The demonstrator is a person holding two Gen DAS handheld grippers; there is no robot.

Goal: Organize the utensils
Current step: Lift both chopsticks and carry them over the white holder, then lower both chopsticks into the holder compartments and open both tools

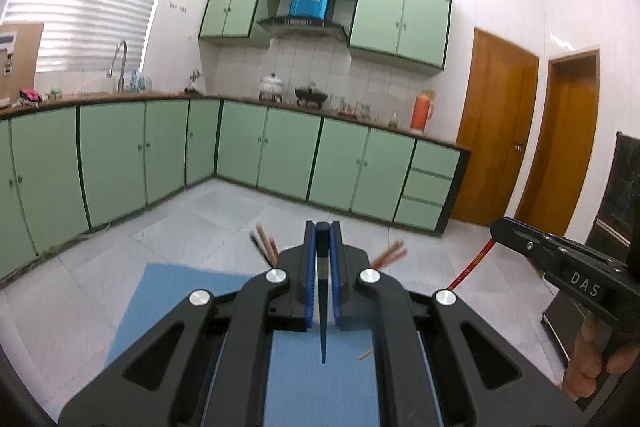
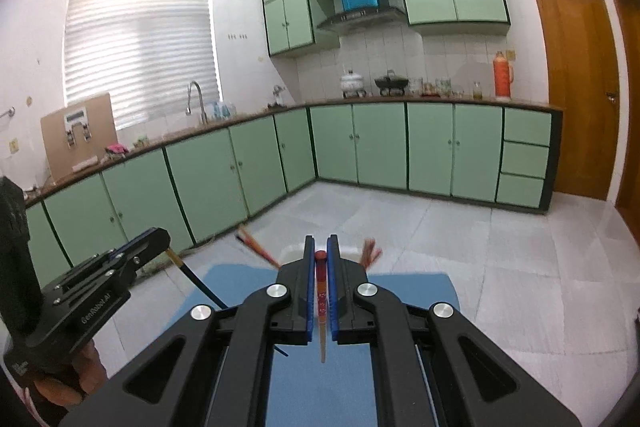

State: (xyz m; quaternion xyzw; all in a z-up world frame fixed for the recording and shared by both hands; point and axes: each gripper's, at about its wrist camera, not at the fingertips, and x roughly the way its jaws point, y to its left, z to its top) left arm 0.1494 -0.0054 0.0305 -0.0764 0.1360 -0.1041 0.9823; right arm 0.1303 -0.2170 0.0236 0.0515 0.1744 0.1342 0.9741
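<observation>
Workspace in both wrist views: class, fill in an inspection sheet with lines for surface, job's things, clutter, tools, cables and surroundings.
Surface: blue mat below both tools.
Job's things: dark chopstick in the left tool; red chopstick in the right tool; more chopsticks stick up beyond, their holder hidden.
Clutter: one small stick tip on the mat.
Tools: left tool shut on the dark chopstick; right tool shut on the red chopstick.
Cables: nothing seen.
Surroundings: green cabinets, faucet, orange flask, wooden door, tiled floor.
</observation>
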